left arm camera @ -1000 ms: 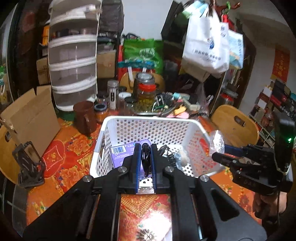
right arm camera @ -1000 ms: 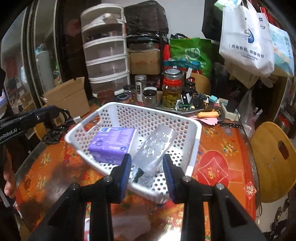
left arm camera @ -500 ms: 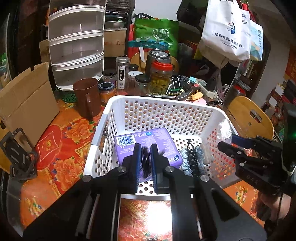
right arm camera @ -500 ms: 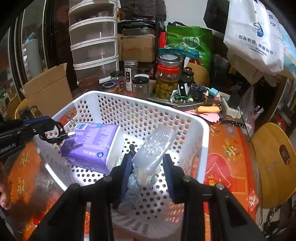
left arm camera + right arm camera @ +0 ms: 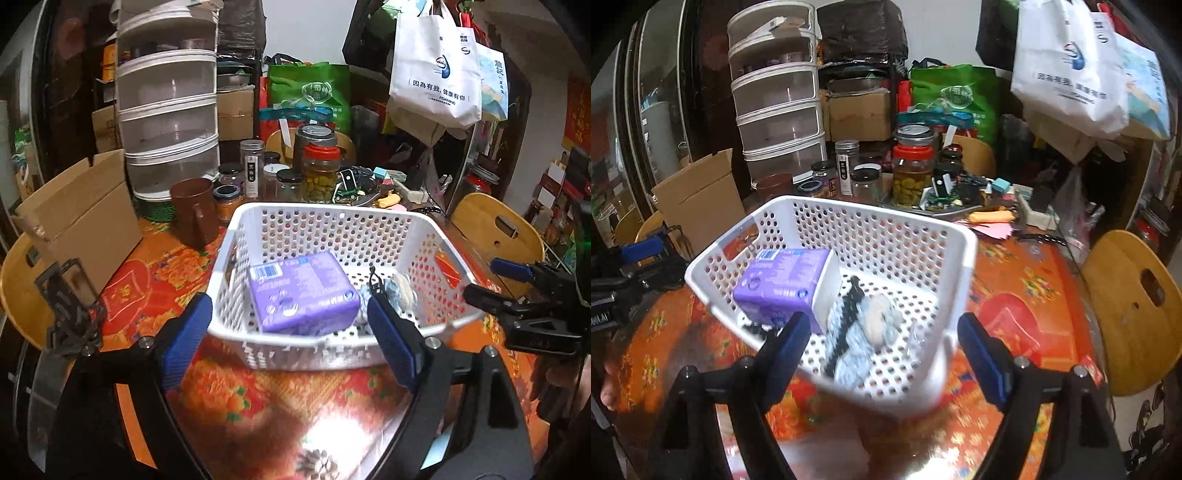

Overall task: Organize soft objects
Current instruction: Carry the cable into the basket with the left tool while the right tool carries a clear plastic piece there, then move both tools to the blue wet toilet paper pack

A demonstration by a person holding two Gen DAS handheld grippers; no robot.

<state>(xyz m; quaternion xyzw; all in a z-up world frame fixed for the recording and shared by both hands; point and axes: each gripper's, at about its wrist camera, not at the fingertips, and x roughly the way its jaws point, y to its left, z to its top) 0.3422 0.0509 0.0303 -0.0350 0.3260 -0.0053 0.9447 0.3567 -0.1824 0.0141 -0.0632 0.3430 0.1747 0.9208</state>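
A white perforated basket (image 5: 332, 221) (image 5: 960, 258) stands on the red and orange tablecloth. Inside lie a purple soft pack (image 5: 303, 291) (image 5: 783, 280), a black cable (image 5: 846, 321) and a clear bag with pale blue and white soft things (image 5: 399, 291) (image 5: 875, 325). My left gripper (image 5: 291, 339) is open and empty just in front of the basket's near wall. My right gripper (image 5: 882, 354) is open and empty at the basket's near corner; it also shows in the left wrist view (image 5: 491, 280) at the right.
Behind the basket stand a brown mug (image 5: 194, 214), several jars (image 5: 321, 173), a stack of clear drawers (image 5: 170, 125) and a cardboard box (image 5: 77, 218). A tray of small items (image 5: 960, 199) lies at the back right. A wooden chair (image 5: 1134, 306) stands at the right.
Both grippers have opened. The left let go of the black cable and the right let go of the clear bag; both now lie in the basket. Both grippers have pulled back.
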